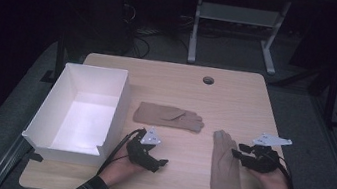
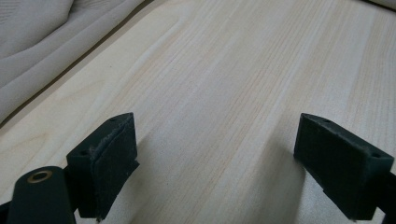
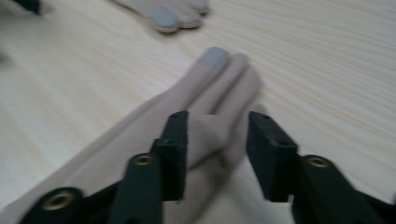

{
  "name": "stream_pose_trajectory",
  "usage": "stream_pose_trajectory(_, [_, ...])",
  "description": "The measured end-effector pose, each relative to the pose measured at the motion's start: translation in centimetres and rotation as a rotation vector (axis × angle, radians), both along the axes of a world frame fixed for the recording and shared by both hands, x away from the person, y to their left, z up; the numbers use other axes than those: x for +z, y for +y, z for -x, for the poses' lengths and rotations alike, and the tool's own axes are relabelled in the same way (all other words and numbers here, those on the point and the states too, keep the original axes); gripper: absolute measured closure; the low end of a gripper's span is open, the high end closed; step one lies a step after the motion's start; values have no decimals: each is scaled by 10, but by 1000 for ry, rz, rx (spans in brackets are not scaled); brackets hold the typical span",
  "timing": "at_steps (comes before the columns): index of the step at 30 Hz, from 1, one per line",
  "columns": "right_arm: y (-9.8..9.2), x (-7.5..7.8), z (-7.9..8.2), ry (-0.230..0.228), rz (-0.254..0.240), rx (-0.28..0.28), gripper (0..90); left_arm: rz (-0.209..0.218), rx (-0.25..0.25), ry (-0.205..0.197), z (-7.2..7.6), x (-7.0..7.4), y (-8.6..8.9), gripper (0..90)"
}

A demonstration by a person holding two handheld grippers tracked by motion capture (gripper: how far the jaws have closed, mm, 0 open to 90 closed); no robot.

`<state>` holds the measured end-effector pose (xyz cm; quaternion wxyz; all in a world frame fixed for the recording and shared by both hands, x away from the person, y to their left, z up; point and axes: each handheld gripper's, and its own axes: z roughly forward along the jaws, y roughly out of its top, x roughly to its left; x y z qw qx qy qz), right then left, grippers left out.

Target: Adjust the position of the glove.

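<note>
right gripper sits over the near glove, by the tabletop's right edge. jaws partly open, straddling a raised fold by the glove's fingers; can't tell if the pads press it. second glove lies flat mid-tabletop, fingers toward the near glove's tips. left gripper is near the front edge, jaws wide open over bare wood. white box at the left edge.

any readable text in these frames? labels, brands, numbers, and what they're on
None to read. The white box, both beige gloves, the wooden table and the black grippers carry no print, label or number at this sharpness.
</note>
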<state>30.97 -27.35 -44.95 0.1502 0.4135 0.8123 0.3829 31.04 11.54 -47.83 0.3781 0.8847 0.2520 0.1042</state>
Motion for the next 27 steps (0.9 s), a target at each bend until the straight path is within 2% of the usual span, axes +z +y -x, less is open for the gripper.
stream_pose_trajectory(6, [-20, -11, -18, 6, 1, -111, 324, -5, -2, -5, 0, 0, 0, 124])
stream_pose_trajectory(7, [-24, -17, -24, 20, 8, -152, 256, -3, 0, -1, 0, 0, 0, 124])
stream_pose_trajectory(11, [-26, -24, -30, 38, 28, -200, 150, -2, 0, 2, 0, 0, 0, 123])
stream_pose_trajectory(15, [-26, -30, -31, 36, 62, -210, 139, -2, 0, 3, 0, 0, 0, 123])
stream_pose_trajectory(24, [-30, -34, -30, 13, 58, -221, 132, 2, -1, 4, 0, 0, 0, 123])
stream_pose_trajectory(27, [-30, -34, -30, 15, 57, -224, 130, -27, -1, 11, -3, 3, -2, 136])
